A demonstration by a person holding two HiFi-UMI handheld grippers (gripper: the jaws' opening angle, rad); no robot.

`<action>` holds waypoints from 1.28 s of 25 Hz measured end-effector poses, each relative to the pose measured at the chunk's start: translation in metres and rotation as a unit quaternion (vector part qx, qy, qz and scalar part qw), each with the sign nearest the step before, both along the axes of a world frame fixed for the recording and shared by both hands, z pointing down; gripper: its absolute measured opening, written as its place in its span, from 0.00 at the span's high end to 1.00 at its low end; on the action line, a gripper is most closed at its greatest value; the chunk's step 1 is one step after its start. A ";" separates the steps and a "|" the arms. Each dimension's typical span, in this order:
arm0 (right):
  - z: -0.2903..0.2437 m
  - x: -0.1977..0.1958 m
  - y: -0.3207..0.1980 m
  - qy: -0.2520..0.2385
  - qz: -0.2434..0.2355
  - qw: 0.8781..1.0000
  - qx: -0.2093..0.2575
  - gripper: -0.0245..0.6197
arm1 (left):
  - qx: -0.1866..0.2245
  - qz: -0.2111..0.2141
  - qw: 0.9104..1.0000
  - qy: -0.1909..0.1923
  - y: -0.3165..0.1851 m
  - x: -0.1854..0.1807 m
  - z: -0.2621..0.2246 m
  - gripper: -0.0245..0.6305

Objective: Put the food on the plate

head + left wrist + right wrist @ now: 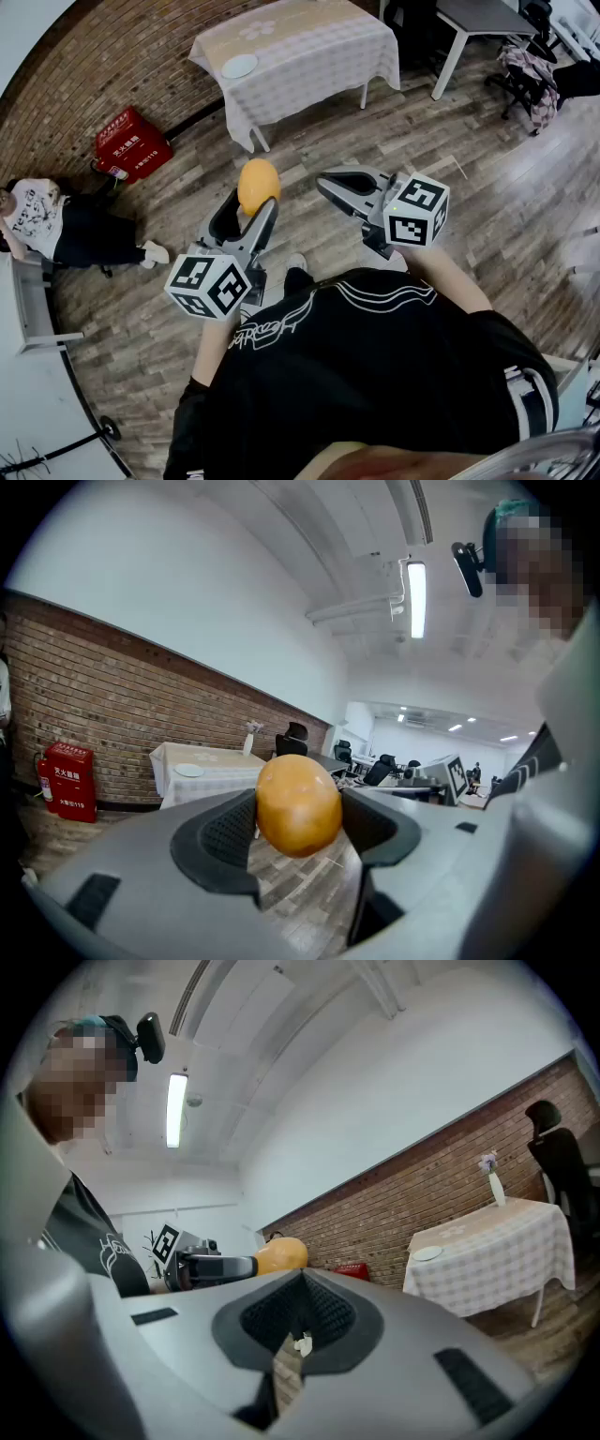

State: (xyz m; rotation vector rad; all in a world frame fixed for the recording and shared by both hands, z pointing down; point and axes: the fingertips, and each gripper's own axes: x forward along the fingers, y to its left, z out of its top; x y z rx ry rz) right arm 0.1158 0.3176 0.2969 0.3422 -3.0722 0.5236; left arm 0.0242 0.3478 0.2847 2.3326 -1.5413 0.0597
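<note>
progress: food (298, 803) is up off the floor level and gripped; carry and drop are left, I'd say
left gripper (246, 211): jaws wide, pinching the food on both sides
right gripper (336, 183): fingers closed together, nothing in them
food: smooth, egg-shaped, yellow-orange, pokes past the fingertips
pads (225, 832): dark, ribbed, rubbery-looking
plate (239, 66): small, round, pale, looks bare, far ahead of both grippers' fingers on a clothed table (309, 47)

Food (298, 804): smooth skin, slight gloss. Left gripper (298, 829): matt grey plastic, pads (228, 834) w/ rough black texture. Floor (309, 159): wood planks. Wall (94, 696): rough brick. Tablecloth (309, 56): cloth.
</note>
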 end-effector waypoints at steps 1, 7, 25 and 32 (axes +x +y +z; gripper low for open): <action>0.000 0.002 0.001 0.002 0.001 1.000 0.002 0.97 | 0.002 -0.001 1.000 -0.002 0.001 0.001 -0.001 0.53; 0.002 0.010 0.002 0.009 0.013 1.000 0.003 0.97 | 0.003 -0.006 1.000 -0.002 0.003 0.004 0.001 0.53; 0.020 0.010 -0.047 0.023 0.057 0.998 -0.011 0.97 | -0.016 0.010 1.000 0.009 -0.044 -0.009 0.018 0.53; 0.029 -0.012 -0.103 0.031 0.064 0.997 -0.022 0.97 | -0.019 0.016 1.000 -0.003 -0.103 -0.034 0.029 0.53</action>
